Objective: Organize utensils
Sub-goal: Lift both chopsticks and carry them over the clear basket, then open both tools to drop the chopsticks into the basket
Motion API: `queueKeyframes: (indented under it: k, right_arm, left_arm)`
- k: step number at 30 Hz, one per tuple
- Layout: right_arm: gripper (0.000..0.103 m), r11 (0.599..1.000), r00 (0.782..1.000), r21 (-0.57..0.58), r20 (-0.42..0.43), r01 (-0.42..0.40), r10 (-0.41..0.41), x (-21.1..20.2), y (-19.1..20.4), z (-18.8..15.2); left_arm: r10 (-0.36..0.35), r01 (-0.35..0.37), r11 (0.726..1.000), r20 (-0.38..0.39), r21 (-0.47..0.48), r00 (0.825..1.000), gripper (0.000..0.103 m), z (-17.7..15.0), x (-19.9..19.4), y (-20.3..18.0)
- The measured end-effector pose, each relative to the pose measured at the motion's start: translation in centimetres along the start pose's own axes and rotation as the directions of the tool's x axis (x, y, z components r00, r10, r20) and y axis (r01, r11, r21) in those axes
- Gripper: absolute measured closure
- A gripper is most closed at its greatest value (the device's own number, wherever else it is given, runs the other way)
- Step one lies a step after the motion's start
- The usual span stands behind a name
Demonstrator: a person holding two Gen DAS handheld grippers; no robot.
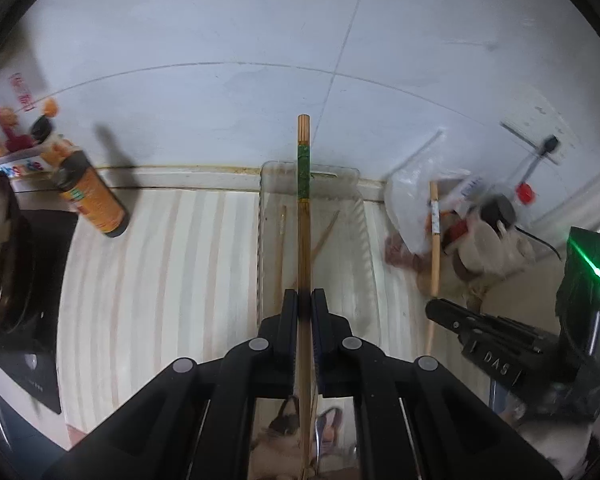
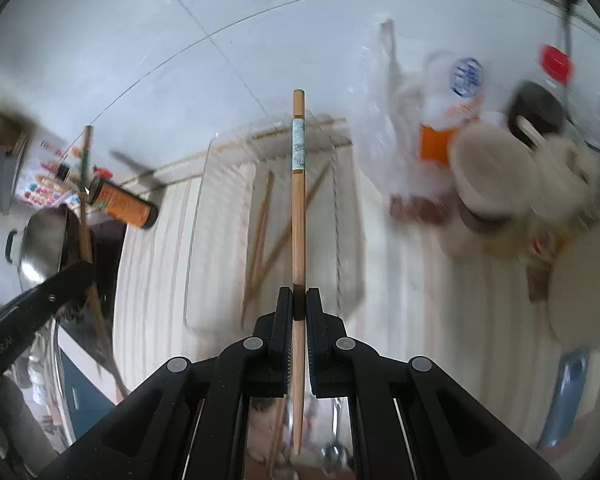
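- My left claw (image 1: pixel 304 300) is clamped on a chopstick with a green band (image 1: pixel 303 184), whose shaft runs straight ahead between my fingers.
- My right claw (image 2: pixel 299 300) is clamped on a chopstick with a pale patterned band (image 2: pixel 298 184) in the same alignment.
- A clear tray (image 1: pixel 352 216) lies below and ahead of both claws on the striped counter (image 1: pixel 160 260), with loose chopsticks (image 2: pixel 262 224) inside.
- An orange-labelled bottle (image 1: pixel 94 196) lies ahead-left.

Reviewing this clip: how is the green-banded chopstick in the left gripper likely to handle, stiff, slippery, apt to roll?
The green-banded chopstick looks straight and unbent beyond the left gripper, so probably stiff. It is thin, likely light. Its round shaft might pivot between the fingers and would probably roll if dropped outside the clear tray.
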State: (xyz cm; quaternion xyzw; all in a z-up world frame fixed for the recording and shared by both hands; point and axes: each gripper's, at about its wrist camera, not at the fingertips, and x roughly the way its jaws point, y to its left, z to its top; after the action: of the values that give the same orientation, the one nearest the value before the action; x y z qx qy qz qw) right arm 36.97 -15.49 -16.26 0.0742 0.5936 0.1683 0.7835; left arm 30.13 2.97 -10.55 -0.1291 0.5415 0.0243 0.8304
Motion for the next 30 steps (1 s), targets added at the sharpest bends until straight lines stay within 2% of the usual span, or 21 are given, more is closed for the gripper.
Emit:
queueKeyframes:
  k: [3, 7, 10, 13, 14, 15, 18, 20, 22, 26, 28, 30]
  right_arm:
    - [0.097, 1.0, 1.0, 0.014, -0.026, -0.001, 0.001, 2.4, 0.3, 2.6]
    - [0.097, 1.0, 0.998, 0.027, -0.069, 0.017, -0.015, 6.1, -0.1, 4.9]
    - [0.096, 0.999, 0.995, 0.023, -0.098, 0.035, -0.032, 8.4, -0.5, 5.9]
    - [0.096, 0.999, 0.99, 0.007, -0.137, 0.037, -0.036, 9.9, -0.6, 6.3]
    - [0.094, 0.999, 0.988, 0.009, -0.153, 0.037, -0.035, 10.2, -0.6, 6.4]
    - [0.087, 0.999, 0.986, 0.012, -0.16, 0.037, -0.035, 10.5, -0.8, 6.4]
    - [0.076, 0.998, 0.989, -0.004, -0.134, 0.06, -0.06, 9.8, -1.1, 6.3]
    - [0.075, 0.998, 0.991, -0.007, -0.113, 0.07, -0.07, 9.1, -1.2, 5.8]
    - [0.074, 0.996, 0.993, -0.009, -0.078, 0.085, -0.085, 7.8, -1.4, 5.2]
    - [0.069, 0.992, 0.992, 0.015, -0.021, 0.129, -0.128, 4.8, -2.6, 3.5]
    - [0.062, 0.986, 0.986, 0.027, 0.01, 0.166, -0.166, 3.4, -3.4, 2.4]
    - [0.053, 0.981, 0.982, 0.044, 0.02, 0.187, -0.188, 2.4, -4.0, 1.1]
  left_arm:
    - [0.005, -0.006, 1.0, -0.064, -0.014, 0.998, 0.099, 2.4, 3.6, 0.2]
    - [-0.01, 0.002, 0.999, -0.152, -0.047, 0.988, 0.099, 3.8, 8.2, 0.8]
    - [-0.028, 0.017, 0.998, -0.197, -0.059, 0.98, 0.098, 4.1, 10.6, 0.9]
    - [-0.019, 0.005, 0.998, -0.212, -0.069, 0.977, 0.097, 4.2, 11.5, 1.1]
    - [-0.021, 0.005, 0.997, -0.211, -0.075, 0.977, 0.096, 4.2, 11.4, 1.1]
    - [-0.01, -0.006, 0.997, -0.206, -0.077, 0.978, 0.095, 4.3, 11.4, 1.2]
    - [0.052, -0.062, 0.997, -0.176, -0.054, 0.983, 0.09, 3.9, 10.6, 1.3]
    - [0.092, -0.101, 0.994, -0.148, -0.052, 0.985, 0.078, 3.4, 9.9, 1.8]
    - [0.139, -0.145, 0.988, -0.107, -0.052, 0.985, 0.058, 2.6, 8.8, 2.4]
    - [0.218, -0.219, 0.974, -0.02, -0.056, 0.976, 0.04, 0.4, 6.4, 3.1]
    - [0.239, -0.237, 0.969, 0.021, -0.07, 0.971, 0.016, -0.8, 5.3, 3.5]
    - [0.261, -0.256, 0.964, 0.061, -0.076, 0.964, 0.003, -2.2, 4.2, 3.9]
